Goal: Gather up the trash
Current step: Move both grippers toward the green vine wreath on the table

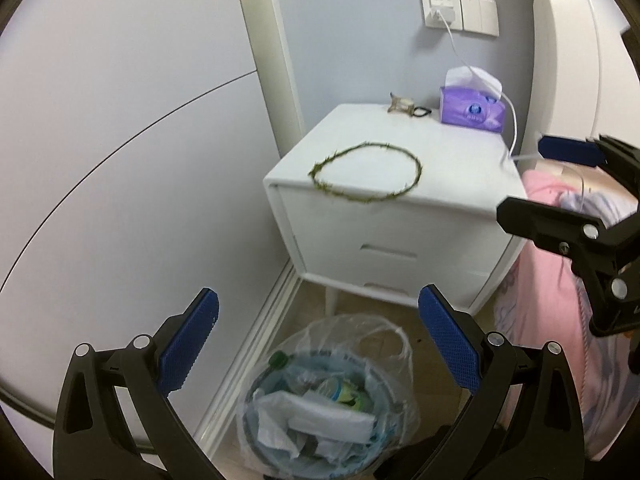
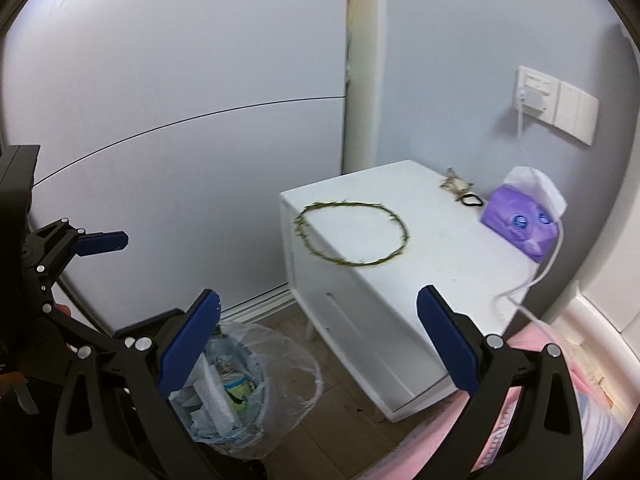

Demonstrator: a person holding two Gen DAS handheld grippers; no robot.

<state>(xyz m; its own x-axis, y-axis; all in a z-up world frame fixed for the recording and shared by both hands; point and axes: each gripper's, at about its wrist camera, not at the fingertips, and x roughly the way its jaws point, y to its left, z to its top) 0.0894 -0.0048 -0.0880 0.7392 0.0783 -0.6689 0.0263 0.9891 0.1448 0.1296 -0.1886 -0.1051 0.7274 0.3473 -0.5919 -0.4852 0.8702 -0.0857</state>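
Note:
A small round bin (image 1: 320, 412) lined with a clear plastic bag stands on the floor beside a white nightstand (image 1: 440, 160). It holds crumpled white paper and a plastic bottle (image 1: 338, 390). My left gripper (image 1: 320, 340) hangs open and empty just above the bin. My right gripper (image 1: 524, 178) reaches in from the right, level with the nightstand top, also open and empty. In the right wrist view the right gripper (image 2: 318, 340) hovers open between the bin (image 2: 240, 392) and the nightstand (image 2: 440, 248), with the left gripper (image 2: 152, 276) at the left edge.
On the nightstand lie a green twig ring (image 1: 366, 174), a purple tissue pack (image 1: 472, 108), a hair clip (image 1: 400, 104) and a black hair tie (image 1: 422, 111). A white charging cable (image 2: 556, 248) drops from the wall socket. Pink bedding (image 1: 544, 280) lies right; a wardrobe door (image 1: 120, 160) stands left.

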